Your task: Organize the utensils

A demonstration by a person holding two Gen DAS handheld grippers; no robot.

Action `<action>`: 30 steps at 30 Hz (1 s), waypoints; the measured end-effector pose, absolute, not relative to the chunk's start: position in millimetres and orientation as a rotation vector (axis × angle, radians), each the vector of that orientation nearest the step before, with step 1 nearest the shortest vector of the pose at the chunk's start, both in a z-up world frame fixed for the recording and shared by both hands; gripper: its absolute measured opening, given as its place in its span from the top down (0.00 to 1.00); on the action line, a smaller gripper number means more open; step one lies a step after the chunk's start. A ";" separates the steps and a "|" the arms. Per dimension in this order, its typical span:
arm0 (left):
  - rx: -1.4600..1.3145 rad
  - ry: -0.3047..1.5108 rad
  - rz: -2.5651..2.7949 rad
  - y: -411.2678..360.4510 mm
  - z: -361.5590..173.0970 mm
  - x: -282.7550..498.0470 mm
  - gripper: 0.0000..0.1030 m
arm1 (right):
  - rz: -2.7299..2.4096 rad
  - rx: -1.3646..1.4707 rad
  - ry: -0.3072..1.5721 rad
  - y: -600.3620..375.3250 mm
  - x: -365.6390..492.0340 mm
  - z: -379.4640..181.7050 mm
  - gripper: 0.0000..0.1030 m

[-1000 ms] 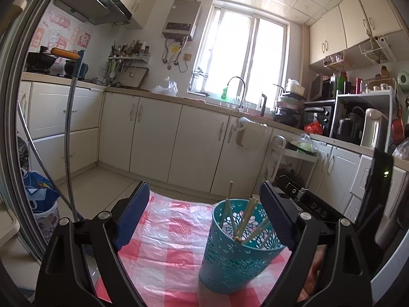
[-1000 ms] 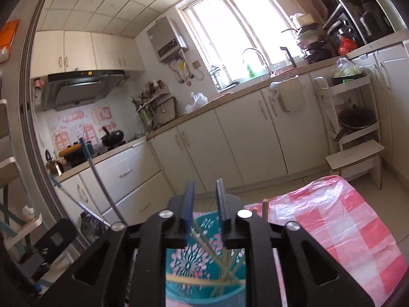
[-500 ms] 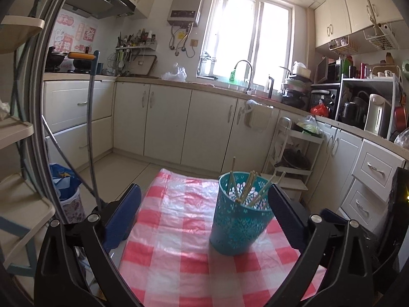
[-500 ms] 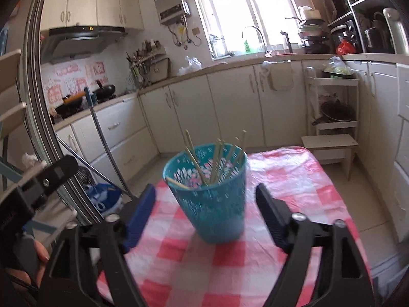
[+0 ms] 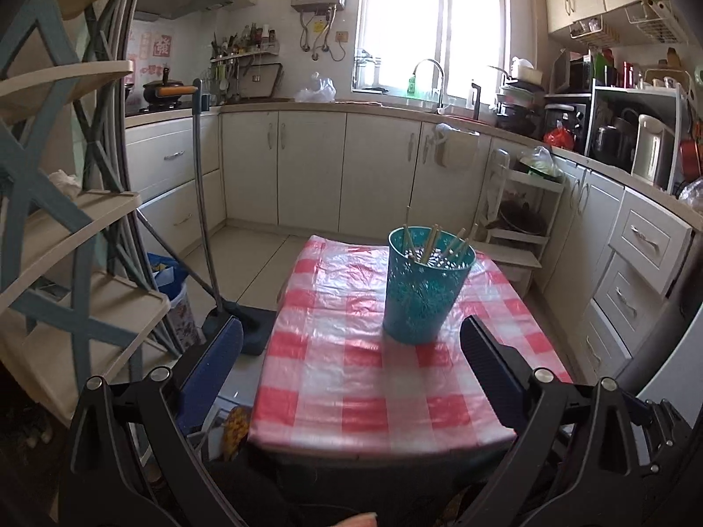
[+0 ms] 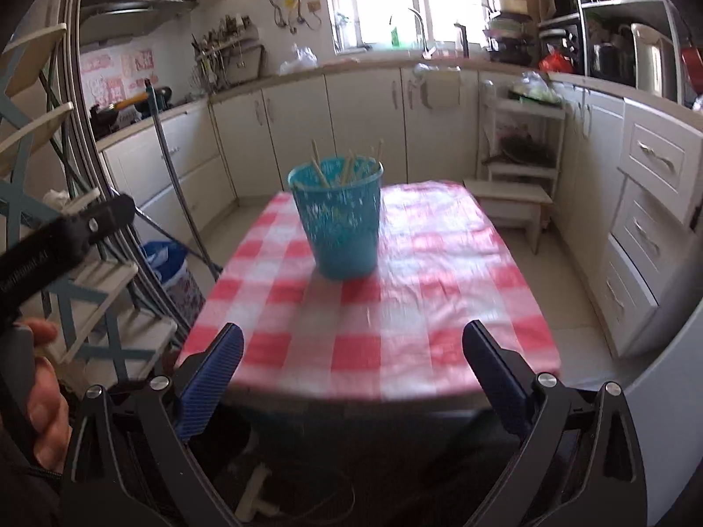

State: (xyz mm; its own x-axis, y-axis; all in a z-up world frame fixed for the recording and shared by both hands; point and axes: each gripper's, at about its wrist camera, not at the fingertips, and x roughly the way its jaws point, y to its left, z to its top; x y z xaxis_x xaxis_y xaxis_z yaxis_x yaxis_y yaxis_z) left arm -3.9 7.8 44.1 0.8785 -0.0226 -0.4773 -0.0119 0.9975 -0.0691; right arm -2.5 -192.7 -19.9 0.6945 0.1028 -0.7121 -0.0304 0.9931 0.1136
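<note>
So we've got a teal perforated utensil basket point(image 5: 424, 294) standing upright on a small table with a pink and white checked plastic tablecloth point(image 5: 351, 377), toward the far half of it. A bunch of wooden chopsticks point(image 5: 433, 241) are sticking up out of the basket, leaning every which way, tips poking above the rim.

Our left gripper point(image 5: 351, 342) hangs over the near edge of the table with its fingers spread wide, nothing between them, basket sitting well ahead of it and a bit to the right in that view. Our right gripper point(image 6: 351, 347) is in pretty much the same spot on its own side: its jaws are opening, already far apart, and there's nothing between them either, just tablecloth. The right wrist view is blurry, so we can't count the chopsticks there.

In that same view the left gripper's black body pokes in from the left edge, with the person's hand point(image 6: 41, 399) wrapped round the handle below it.

Off the table's left side a mop point(image 5: 204, 202) leans by the white cabinets point(image 5: 307, 167)
</note>
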 end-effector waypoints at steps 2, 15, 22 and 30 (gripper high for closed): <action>-0.062 0.507 -0.022 6.8 48.5 -18.8 0.07 | 0.067 0.105 0.807 -193.7 -21.5 -17.1 0.07; 0.004 0.681 -0.088 1.7 49.6 -85.6 0.07 | 0.139 0.168 0.880 -180.2 -102.5 17.7 0.07; -0.010 0.662 -0.025 22.5 32.6 -126.1 0.07 | 0.019 0.151 0.894 -170.7 -150.6 6.4 0.07; -0.026 0.649 -0.026 33.7 33.5 -137.9 0.07 | 0.021 0.142 0.921 -160.7 -153.0 0.0 0.07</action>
